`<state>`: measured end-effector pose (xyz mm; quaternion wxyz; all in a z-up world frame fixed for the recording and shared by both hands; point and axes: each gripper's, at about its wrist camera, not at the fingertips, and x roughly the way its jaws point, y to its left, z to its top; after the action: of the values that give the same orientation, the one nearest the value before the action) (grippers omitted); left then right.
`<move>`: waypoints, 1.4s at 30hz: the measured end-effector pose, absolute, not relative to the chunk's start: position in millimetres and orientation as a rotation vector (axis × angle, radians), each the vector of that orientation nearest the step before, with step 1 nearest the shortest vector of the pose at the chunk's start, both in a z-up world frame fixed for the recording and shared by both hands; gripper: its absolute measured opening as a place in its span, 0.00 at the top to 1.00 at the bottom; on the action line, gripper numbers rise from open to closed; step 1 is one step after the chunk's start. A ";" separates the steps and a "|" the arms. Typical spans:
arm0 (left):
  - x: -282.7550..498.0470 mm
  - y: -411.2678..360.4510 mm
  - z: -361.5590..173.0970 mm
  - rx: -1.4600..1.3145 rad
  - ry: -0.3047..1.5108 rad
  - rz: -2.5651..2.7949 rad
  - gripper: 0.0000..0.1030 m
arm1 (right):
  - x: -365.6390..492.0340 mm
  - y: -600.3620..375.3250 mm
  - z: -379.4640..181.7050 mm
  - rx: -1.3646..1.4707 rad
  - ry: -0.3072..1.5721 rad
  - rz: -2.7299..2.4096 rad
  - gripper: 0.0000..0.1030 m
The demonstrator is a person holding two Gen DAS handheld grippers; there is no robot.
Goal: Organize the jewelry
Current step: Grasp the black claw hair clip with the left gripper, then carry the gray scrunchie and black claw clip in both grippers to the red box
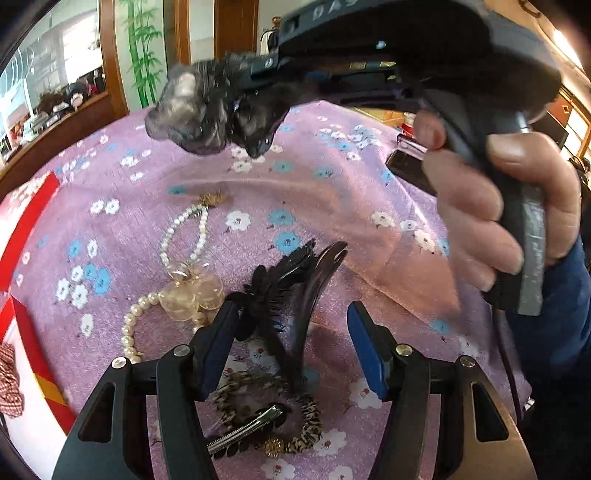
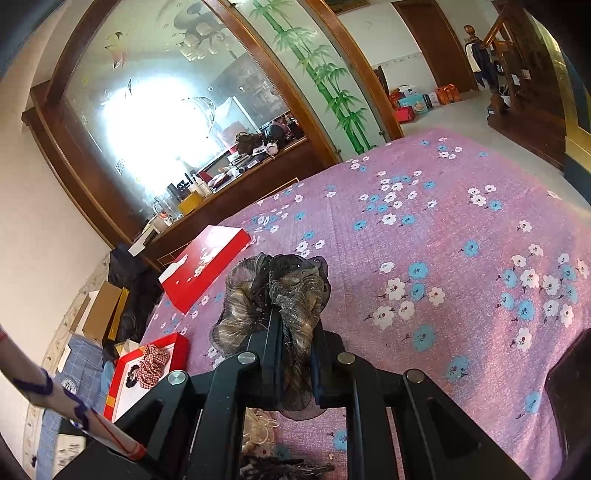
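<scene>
Over the flowered bedspread (image 2: 461,229), the open red box (image 2: 173,354) with a checked scrunchie waits at the bed's edge. The right gripper (image 2: 295,354) has its jaws pinched narrow on a gauzy scrunchie (image 2: 273,291) held aloft; the thin fabric could slip free. The left gripper (image 1: 291,354), jaws half-wide and empty, hovers over a black hair claw (image 1: 317,295) tangled with the pearl bracelet (image 1: 184,236), which could be dragged along.

Only blurred raised letters — perhaps "DAS" — on the right claw's housing (image 1: 332,13)
</scene>
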<state>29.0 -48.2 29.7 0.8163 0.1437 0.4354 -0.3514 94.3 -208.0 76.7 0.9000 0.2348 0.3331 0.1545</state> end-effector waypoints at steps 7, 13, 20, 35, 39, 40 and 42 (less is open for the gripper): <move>36.0 -64.4 14.1 0.318 0.933 -0.675 0.42 | 93.5 -207.6 76.0 0.484 0.693 0.323 0.88; 43.3 -56.7 16.0 0.252 0.929 -0.638 0.75 | 93.5 -207.2 76.5 0.481 0.688 0.317 0.88; 48.1 -38.2 34.3 0.157 0.873 -0.602 0.75 | 91.0 -213.4 79.4 0.501 0.661 0.300 0.88; 62.3 40.2 73.5 -0.047 0.622 -0.153 0.75 | 89.6 -197.4 80.3 0.444 0.664 0.306 0.88; 58.8 45.8 77.5 -0.036 0.585 -0.108 0.75 | 86.8 -182.5 80.2 0.375 0.661 0.311 0.88; 60.2 44.9 78.6 -0.030 0.578 -0.102 0.75 | 86.0 -179.2 80.7 0.357 0.658 0.311 0.88; 61.2 47.6 79.1 -0.028 0.574 -0.095 0.75 | 84.5 -173.5 80.9 0.327 0.651 0.315 0.88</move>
<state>61.2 47.6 79.1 0.9578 -0.0140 0.2831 -0.0468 84.5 -173.5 80.9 0.9222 0.1594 0.3172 0.1536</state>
